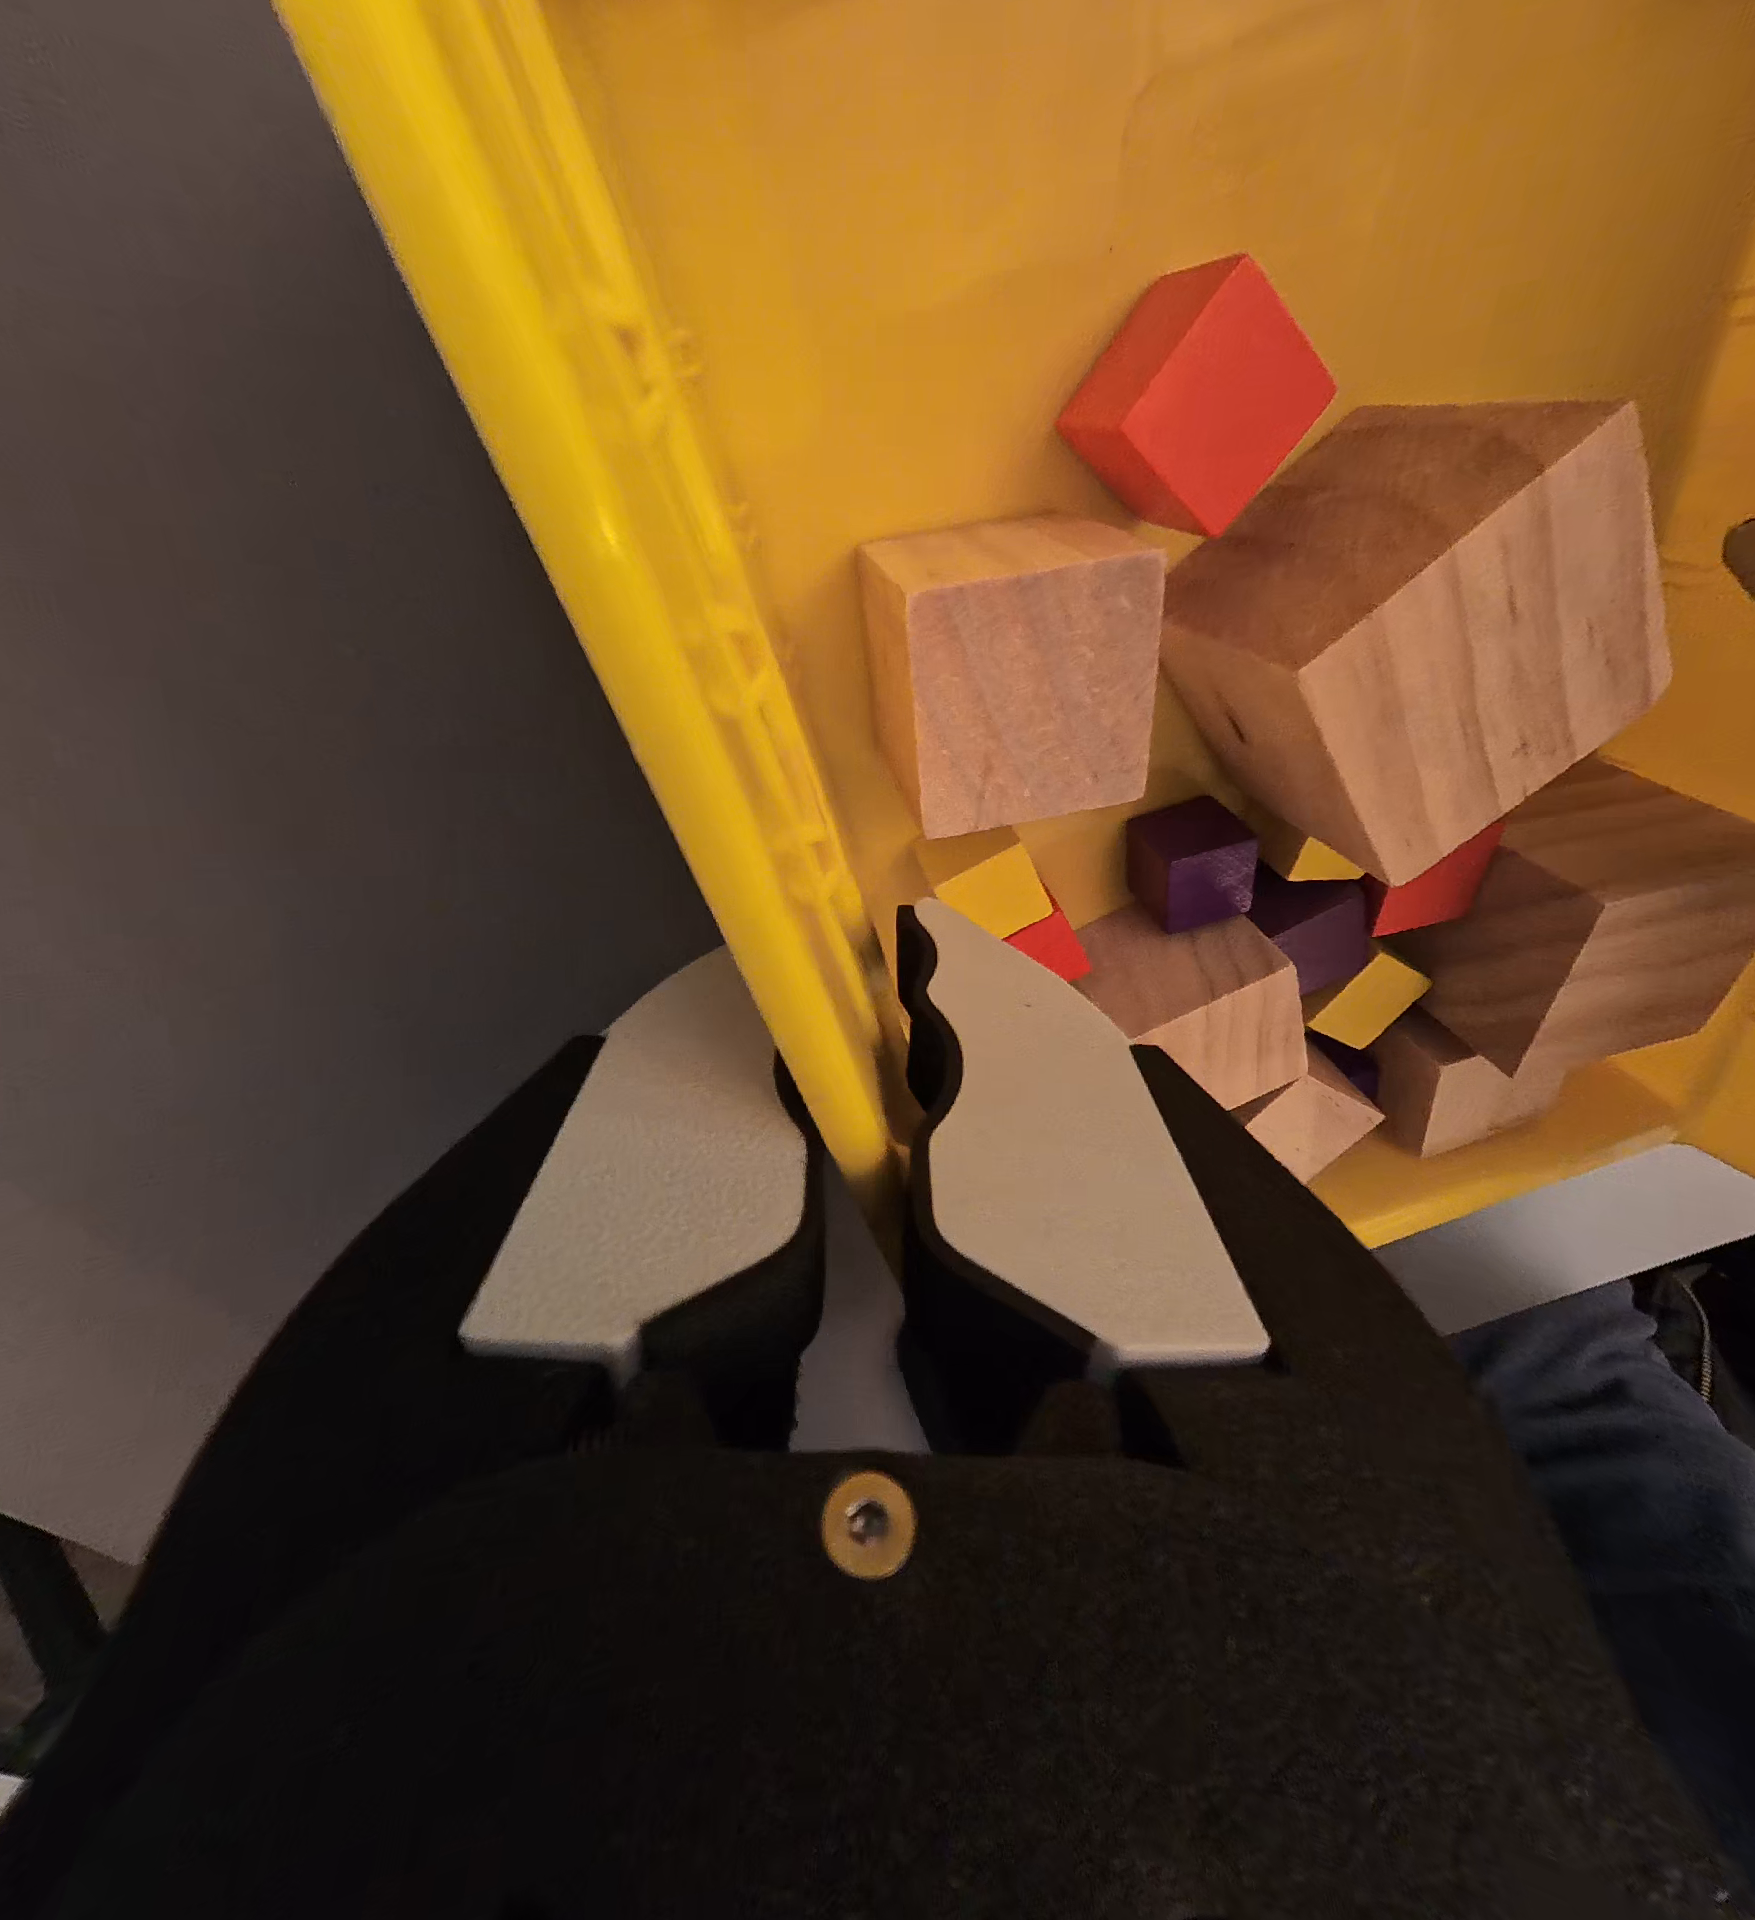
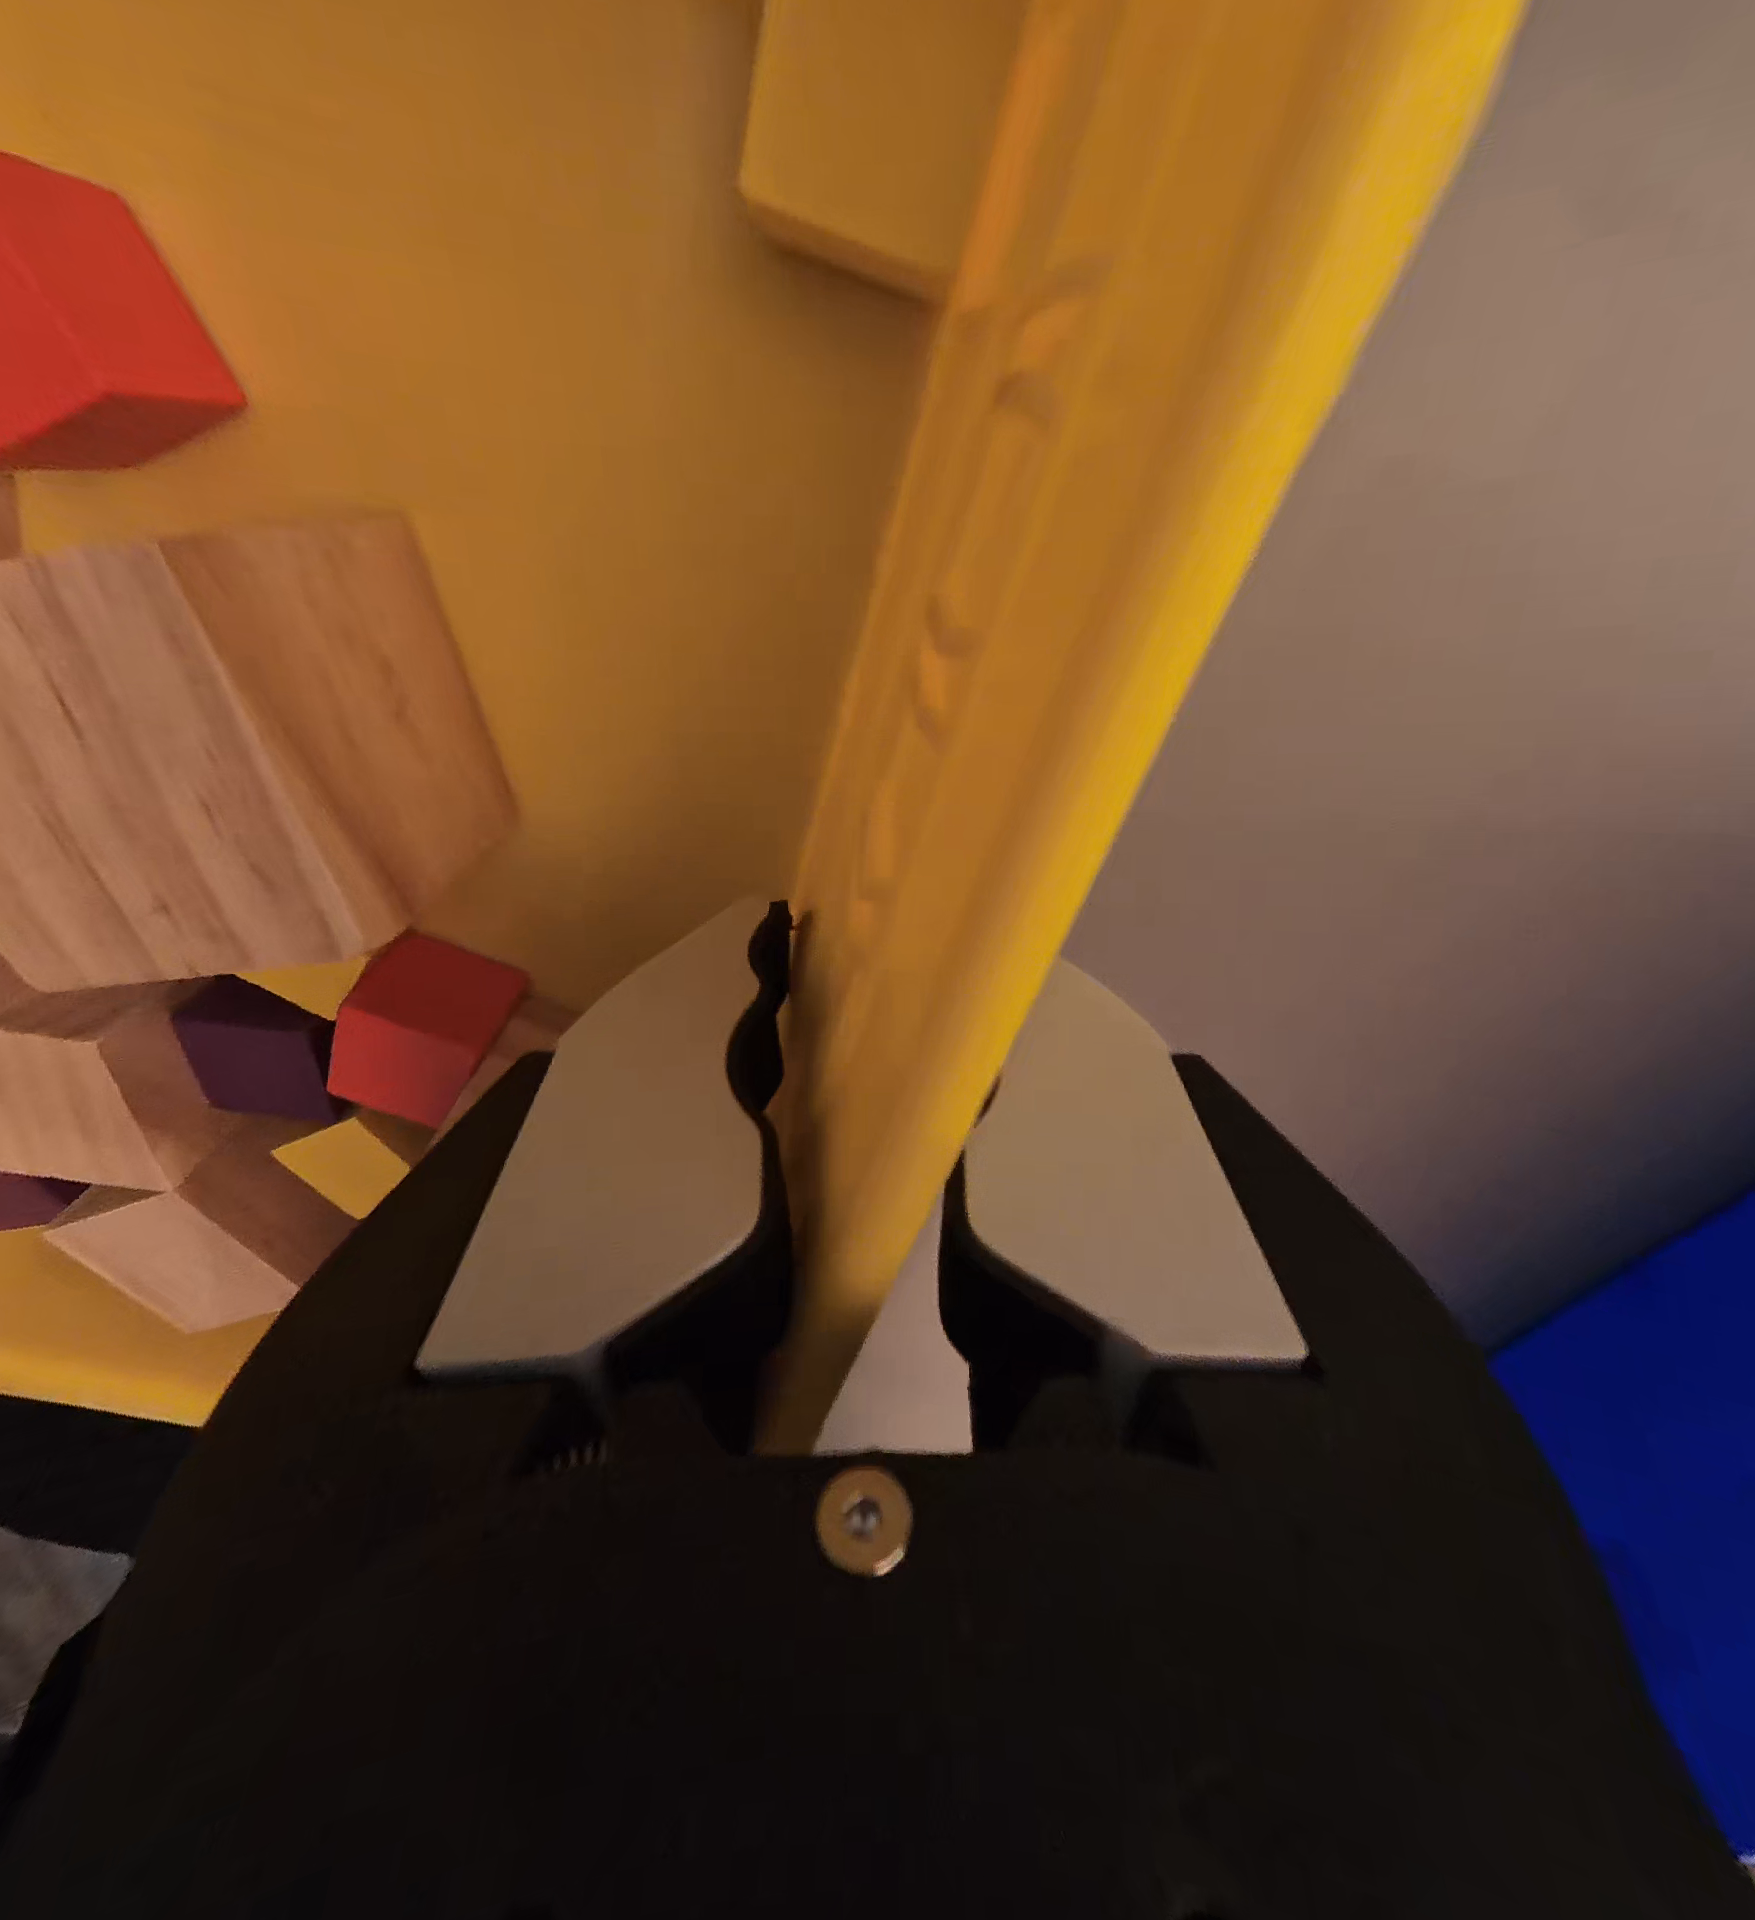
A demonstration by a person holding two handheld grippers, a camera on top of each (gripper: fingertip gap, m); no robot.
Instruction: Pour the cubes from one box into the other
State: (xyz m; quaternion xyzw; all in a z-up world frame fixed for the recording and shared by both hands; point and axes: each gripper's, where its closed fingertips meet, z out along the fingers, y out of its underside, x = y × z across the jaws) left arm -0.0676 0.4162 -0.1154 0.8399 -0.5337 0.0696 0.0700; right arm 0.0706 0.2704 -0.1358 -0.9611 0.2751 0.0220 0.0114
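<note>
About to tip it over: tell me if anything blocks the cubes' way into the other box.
Cannot tell. Both tongs, left and right, clamp the yellow box by its walls, cubes piled at its low end. Only a blue corner, maybe the other box, shows; the path between is out of view.

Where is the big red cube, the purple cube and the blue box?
big red cube (image 1: 1221, 400): left wrist view, its bright top face.
purple cube (image 1: 1193, 864): left wrist view, its front face.
blue box (image 2: 1673, 1558): right wrist view, its side wall.
</note>
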